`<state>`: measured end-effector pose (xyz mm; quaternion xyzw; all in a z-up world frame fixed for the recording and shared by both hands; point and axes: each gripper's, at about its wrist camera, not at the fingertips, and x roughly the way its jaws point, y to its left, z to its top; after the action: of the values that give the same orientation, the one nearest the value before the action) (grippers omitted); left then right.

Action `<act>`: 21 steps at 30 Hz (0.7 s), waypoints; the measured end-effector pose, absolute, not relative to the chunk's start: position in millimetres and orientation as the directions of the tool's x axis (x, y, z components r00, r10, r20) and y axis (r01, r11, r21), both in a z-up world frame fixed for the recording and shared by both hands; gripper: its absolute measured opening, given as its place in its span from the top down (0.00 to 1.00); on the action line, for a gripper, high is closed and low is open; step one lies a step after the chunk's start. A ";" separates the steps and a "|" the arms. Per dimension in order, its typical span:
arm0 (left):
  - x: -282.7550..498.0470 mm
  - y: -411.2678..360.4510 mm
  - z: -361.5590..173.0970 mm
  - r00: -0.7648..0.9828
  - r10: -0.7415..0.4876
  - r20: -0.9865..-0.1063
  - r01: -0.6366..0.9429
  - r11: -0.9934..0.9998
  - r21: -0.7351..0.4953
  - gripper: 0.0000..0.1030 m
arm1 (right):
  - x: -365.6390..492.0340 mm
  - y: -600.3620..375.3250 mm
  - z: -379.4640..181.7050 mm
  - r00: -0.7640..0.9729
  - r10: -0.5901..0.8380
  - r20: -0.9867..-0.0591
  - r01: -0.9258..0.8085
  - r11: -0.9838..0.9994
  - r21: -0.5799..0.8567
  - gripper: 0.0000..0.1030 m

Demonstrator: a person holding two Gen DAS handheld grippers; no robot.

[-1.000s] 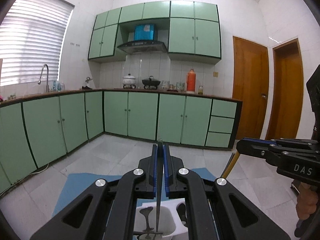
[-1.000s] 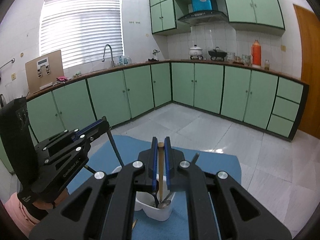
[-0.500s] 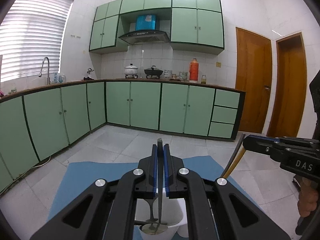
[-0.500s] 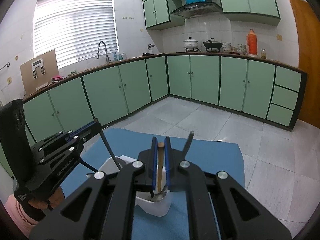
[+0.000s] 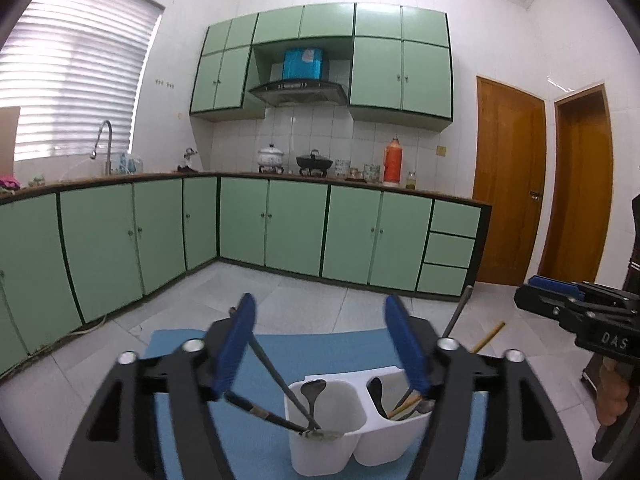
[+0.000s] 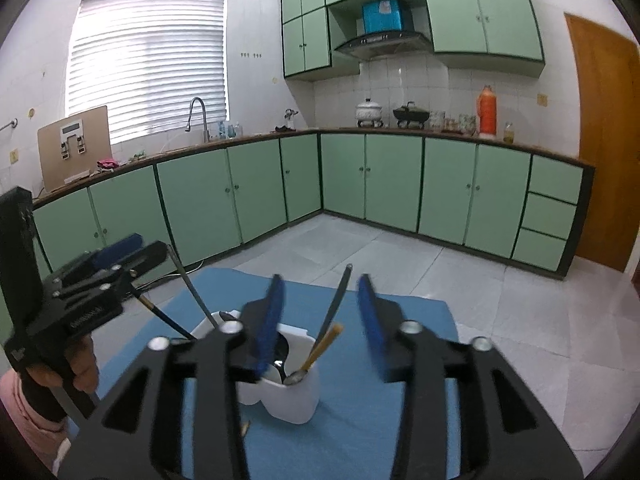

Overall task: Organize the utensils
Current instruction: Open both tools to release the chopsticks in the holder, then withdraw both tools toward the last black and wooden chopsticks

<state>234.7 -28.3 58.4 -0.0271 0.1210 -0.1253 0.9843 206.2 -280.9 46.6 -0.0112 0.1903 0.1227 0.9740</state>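
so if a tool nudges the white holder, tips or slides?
The white holder looks like thin, light plastic, so it probably slides on the blue mat. The long utensils lean out above its rim, so a high push might tip it.

Utensil handles lean out of the white two-compartment caddy (image 5: 340, 436) toward ten and one o'clock, blocking approach from above. The blue mat (image 6: 380, 432) lies bare at four o'clock of the caddy.
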 end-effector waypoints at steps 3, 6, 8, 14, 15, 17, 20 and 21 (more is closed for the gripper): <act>217.3 -23.1 61.5 0.943 -0.256 -0.211 0.243 0.966 -0.088 0.22 | 188.8 -282.8 42.9 0.906 0.225 -0.359 -0.236 0.972 0.015 0.36; 200.1 -19.8 61.6 0.948 -0.251 -0.197 0.239 0.967 -0.083 0.17 | 168.5 -285.5 35.5 0.912 0.223 -0.344 -0.230 0.973 0.019 0.25; 184.8 -17.3 58.2 0.950 -0.244 -0.194 0.234 0.970 -0.070 0.13 | 155.1 -287.2 30.1 0.914 0.226 -0.336 -0.230 0.973 0.030 0.21; 142.7 -10.6 35.0 0.945 -0.231 -0.230 0.226 0.973 -0.050 0.08 | 113.5 -285.8 7.4 0.916 0.227 -0.332 -0.227 0.973 0.042 0.16; 134.6 -10.1 27.9 0.943 -0.227 -0.242 0.224 0.974 -0.043 0.08 | 109.0 -285.2 4.8 0.916 0.226 -0.332 -0.225 0.973 0.041 0.14; 123.1 -9.0 17.3 0.940 -0.221 -0.261 0.221 0.975 -0.032 0.08 | 95.8 -283.1 -5.7 0.916 0.220 -0.336 -0.218 0.975 0.044 0.13; 105.8 -7.9 -0.7 0.933 -0.205 -0.295 0.211 0.977 -0.012 0.07 | 78.5 -278.8 -24.7 0.905 0.224 -0.361 -0.219 0.974 0.054 0.11; 99.5 -6.5 -7.9 0.930 -0.199 -0.308 0.205 0.979 -0.013 0.07 | 73.0 -277.3 -31.4 0.902 0.222 -0.370 -0.215 0.975 0.059 0.09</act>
<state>99.5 -6.5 -7.9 0.0097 0.1560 -0.1029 0.9823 73.0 -277.3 -31.4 0.0085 0.1905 0.1121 0.9752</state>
